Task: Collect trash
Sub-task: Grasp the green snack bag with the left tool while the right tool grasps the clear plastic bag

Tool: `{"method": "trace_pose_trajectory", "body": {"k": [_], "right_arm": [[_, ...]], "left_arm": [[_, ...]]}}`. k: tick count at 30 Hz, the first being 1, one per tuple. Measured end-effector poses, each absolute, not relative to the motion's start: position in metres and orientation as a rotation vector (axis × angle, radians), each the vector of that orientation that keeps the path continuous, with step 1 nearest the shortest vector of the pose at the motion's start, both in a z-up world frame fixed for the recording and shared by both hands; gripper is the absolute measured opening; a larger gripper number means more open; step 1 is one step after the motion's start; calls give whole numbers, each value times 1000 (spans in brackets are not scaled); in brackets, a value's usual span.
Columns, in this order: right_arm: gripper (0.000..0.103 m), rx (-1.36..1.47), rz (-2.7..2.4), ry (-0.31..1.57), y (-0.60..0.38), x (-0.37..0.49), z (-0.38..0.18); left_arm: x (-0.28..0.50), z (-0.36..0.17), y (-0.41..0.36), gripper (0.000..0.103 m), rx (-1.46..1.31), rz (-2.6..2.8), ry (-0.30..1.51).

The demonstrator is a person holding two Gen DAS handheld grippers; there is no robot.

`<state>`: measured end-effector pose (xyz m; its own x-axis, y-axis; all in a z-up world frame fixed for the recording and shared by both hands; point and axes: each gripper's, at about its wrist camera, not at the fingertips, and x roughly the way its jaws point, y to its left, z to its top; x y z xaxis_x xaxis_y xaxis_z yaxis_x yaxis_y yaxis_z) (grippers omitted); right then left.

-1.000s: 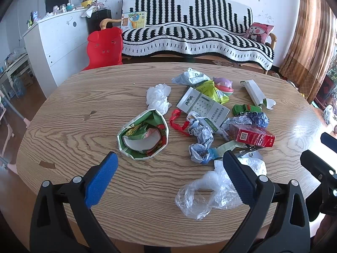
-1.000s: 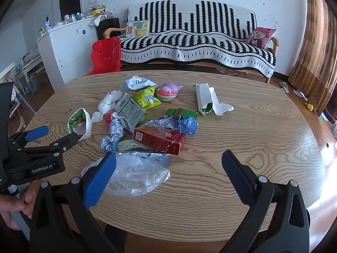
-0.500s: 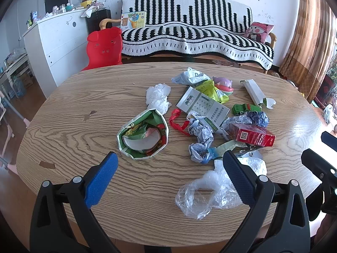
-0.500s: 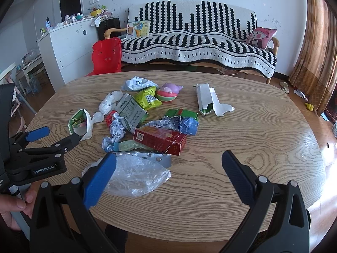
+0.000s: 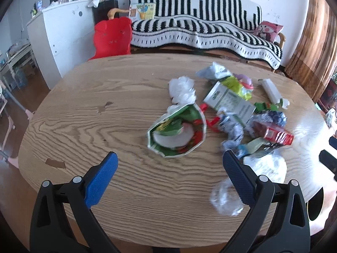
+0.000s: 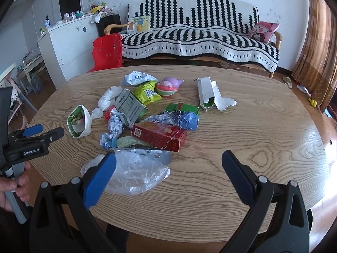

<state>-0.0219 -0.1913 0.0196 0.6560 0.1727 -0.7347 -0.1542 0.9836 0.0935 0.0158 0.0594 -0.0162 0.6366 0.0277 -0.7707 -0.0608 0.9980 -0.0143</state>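
Oval wooden table (image 6: 263,130), trash heaped mid-table around the red box (image 6: 159,136): clear plastic bag (image 6: 134,175) nearest, open green snack bag (image 5: 177,132) left of the box. Left gripper (image 5: 168,175) just swung left, now blurred and lined up on the snack bag, likely first pick. Right gripper (image 6: 168,177) unmoved; both gape wide, empty.

Living room: sofa (image 6: 200,35), wooden table (image 6: 252,130)
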Motion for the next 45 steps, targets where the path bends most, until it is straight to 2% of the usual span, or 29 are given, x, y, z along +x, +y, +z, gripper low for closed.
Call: {"method": "trace_pose_trajectory", "body": {"k": [14,16,18,25,30,33,34,35,37,45], "right_arm": [[97,54,230,915,-189,-4,-4],[97,83,242,942,-190,1,-10],[97,105,260,971,-189,3,-17],[97,127,352,1084,-157,1,-49],[96,-10,317,1072,-120,7,-68],[60,-77,314,1039,-110,5,-71],[24,-75,333,1045,-110,3,-69],[14,-49,358,1046,-114,-1,-67],[10,-22,399,1027,-124,-11,-56],[7,84,387,815,-215,-54,18]], "left_arm": [[99,-64,49,96,28,106,970],[99,-66,52,73,19,103,977],[97,-61,54,67,28,109,972],[66,-24,48,67,38,77,885],[56,-8,39,67,12,46,852],[54,-3,31,67,14,30,846],[52,0,28,67,11,20,843],[53,1,28,67,9,12,840],[52,4,23,67,10,-3,831],[47,18,-23,67,13,-77,795]]}}
